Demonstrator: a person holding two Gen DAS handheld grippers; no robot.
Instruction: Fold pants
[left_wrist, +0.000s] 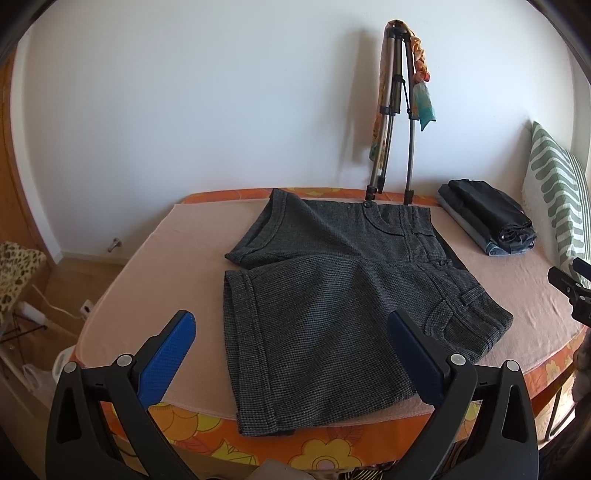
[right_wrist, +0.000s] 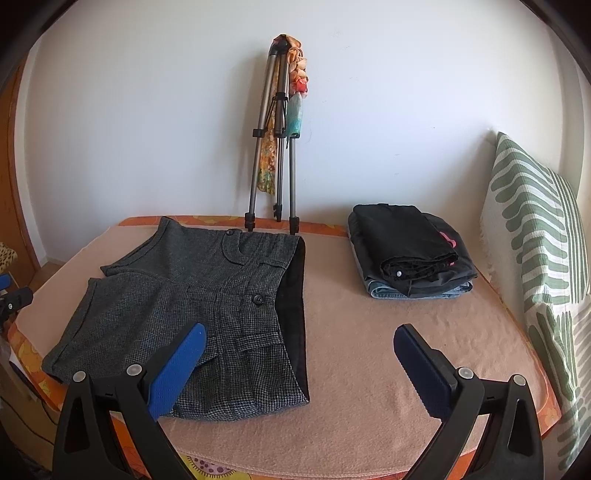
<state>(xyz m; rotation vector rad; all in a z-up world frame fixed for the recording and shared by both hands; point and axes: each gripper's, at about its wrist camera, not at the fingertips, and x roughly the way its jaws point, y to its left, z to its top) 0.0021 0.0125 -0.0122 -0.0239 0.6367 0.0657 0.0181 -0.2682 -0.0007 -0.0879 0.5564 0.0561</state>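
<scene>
Grey checked shorts (left_wrist: 325, 295) lie spread flat on the pink blanket (left_wrist: 166, 258), waistband to the right, both leg hems to the left. They also show in the right wrist view (right_wrist: 192, 295), with the dark waistband lining at their right edge. My left gripper (left_wrist: 291, 332) is open and empty, hovering over the near leg at the bed's front edge. My right gripper (right_wrist: 299, 343) is open and empty, hovering over the waistband end near the front. Its tip shows at the left wrist view's right edge (left_wrist: 569, 288).
A stack of folded dark clothes on jeans (right_wrist: 410, 251) lies at the back right of the bed. A tripod (right_wrist: 273, 147) with a colourful scarf leans on the wall behind. A green-striped pillow (right_wrist: 535, 236) stands at the right. The orange flowered mattress edge (left_wrist: 325, 446) runs along the front.
</scene>
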